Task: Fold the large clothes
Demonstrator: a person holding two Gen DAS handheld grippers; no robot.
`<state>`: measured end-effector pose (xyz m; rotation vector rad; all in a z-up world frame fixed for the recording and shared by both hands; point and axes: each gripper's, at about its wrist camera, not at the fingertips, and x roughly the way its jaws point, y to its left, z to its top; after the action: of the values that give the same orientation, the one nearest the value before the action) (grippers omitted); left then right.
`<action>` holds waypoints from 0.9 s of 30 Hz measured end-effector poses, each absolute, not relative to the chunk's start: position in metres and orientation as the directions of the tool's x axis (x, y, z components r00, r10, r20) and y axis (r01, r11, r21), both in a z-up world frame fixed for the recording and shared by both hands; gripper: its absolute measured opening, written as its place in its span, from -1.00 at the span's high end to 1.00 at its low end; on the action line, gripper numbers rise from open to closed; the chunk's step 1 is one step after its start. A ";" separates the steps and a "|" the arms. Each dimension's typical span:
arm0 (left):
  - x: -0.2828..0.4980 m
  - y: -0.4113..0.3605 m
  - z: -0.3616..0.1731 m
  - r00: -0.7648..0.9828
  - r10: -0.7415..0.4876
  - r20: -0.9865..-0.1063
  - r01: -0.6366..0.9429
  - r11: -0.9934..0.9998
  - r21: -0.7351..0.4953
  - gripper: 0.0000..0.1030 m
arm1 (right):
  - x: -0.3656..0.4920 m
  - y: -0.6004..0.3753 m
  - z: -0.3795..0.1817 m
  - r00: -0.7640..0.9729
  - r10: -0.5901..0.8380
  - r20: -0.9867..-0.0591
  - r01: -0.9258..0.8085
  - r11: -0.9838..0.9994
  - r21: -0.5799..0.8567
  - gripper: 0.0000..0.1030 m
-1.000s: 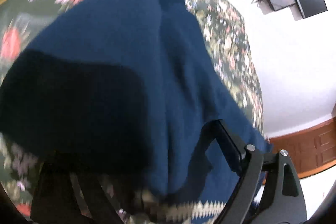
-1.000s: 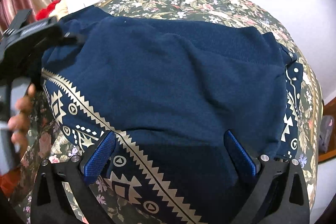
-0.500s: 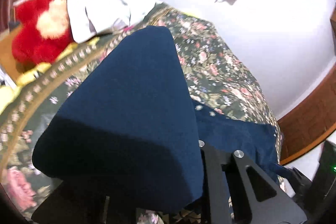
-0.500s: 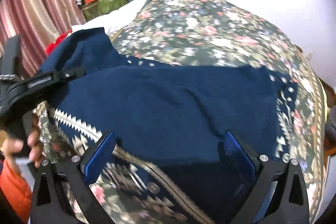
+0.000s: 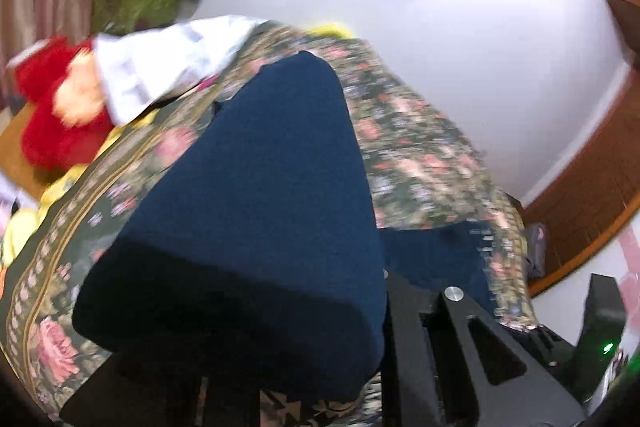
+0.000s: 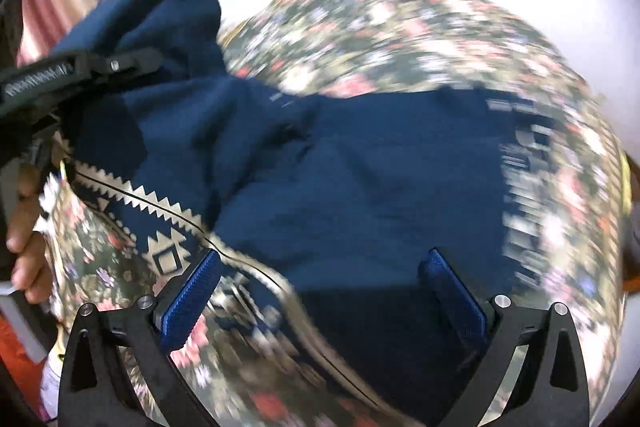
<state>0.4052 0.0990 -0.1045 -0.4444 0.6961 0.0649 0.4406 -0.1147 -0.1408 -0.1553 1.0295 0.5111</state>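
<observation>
Floral-patterned bedspread fabric (image 6: 400, 27) is being covered by the large navy knitted sweater with a cream zigzag band (image 6: 360, 187), which is being lifted at one corner, so folding is judged barely begun. That corner is being clamped by the left gripper (image 6: 156, 63), seen only in the right view, while the right gripper (image 6: 320, 303) is being held apart over the hem, gripping nothing.

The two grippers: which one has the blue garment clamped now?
The left gripper: shut on a lifted fold of the blue garment. The right gripper stands open above it.
</observation>
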 end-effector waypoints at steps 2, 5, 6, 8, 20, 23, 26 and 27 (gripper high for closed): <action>0.409 0.069 -0.090 0.786 -0.135 -0.604 -0.130 0.918 -0.375 0.71 | 0.436 -0.149 -0.122 0.454 0.331 -0.827 -0.419 0.899 0.130 -0.98; 0.414 0.013 -0.077 0.791 -0.224 -0.569 0.000 0.930 -0.367 0.71 | 0.427 -0.200 -0.097 0.521 0.300 -0.799 -0.341 0.931 0.128 -0.98; 0.415 -0.008 -0.079 0.784 -0.247 -0.569 0.040 0.935 -0.351 0.71 | 0.424 -0.213 -0.090 0.537 0.291 -0.792 -0.322 0.938 0.127 -0.98; 0.419 -0.048 -0.092 0.743 -0.284 -0.606 0.110 0.945 -0.307 0.71 | 0.413 -0.242 -0.079 0.570 0.263 -0.779 -0.279 0.953 0.118 -0.98; 0.395 -0.106 -0.142 0.441 -0.438 -0.783 0.349 0.888 -0.300 0.72 | 0.375 -0.310 -0.073 0.586 0.225 -0.779 -0.206 0.971 0.125 -0.98; 0.388 -0.105 -0.147 0.413 -0.415 -0.810 0.366 0.891 -0.269 0.64 | 0.371 -0.313 -0.072 0.585 0.242 -0.774 -0.200 0.968 0.151 -0.98; 0.377 -0.107 -0.144 0.435 -0.399 -0.807 0.366 0.897 -0.247 0.39 | 0.368 -0.312 -0.066 0.579 0.284 -0.764 -0.206 0.958 0.199 -0.98; 0.375 -0.108 -0.141 0.430 -0.403 -0.808 0.362 0.897 -0.254 0.14 | 0.368 -0.311 -0.064 0.579 0.289 -0.763 -0.207 0.956 0.206 -0.98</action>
<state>0.3749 -0.1076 -0.1407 -0.0440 1.0208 -0.4773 0.3683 -0.3115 -0.0640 0.0978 0.9088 0.2907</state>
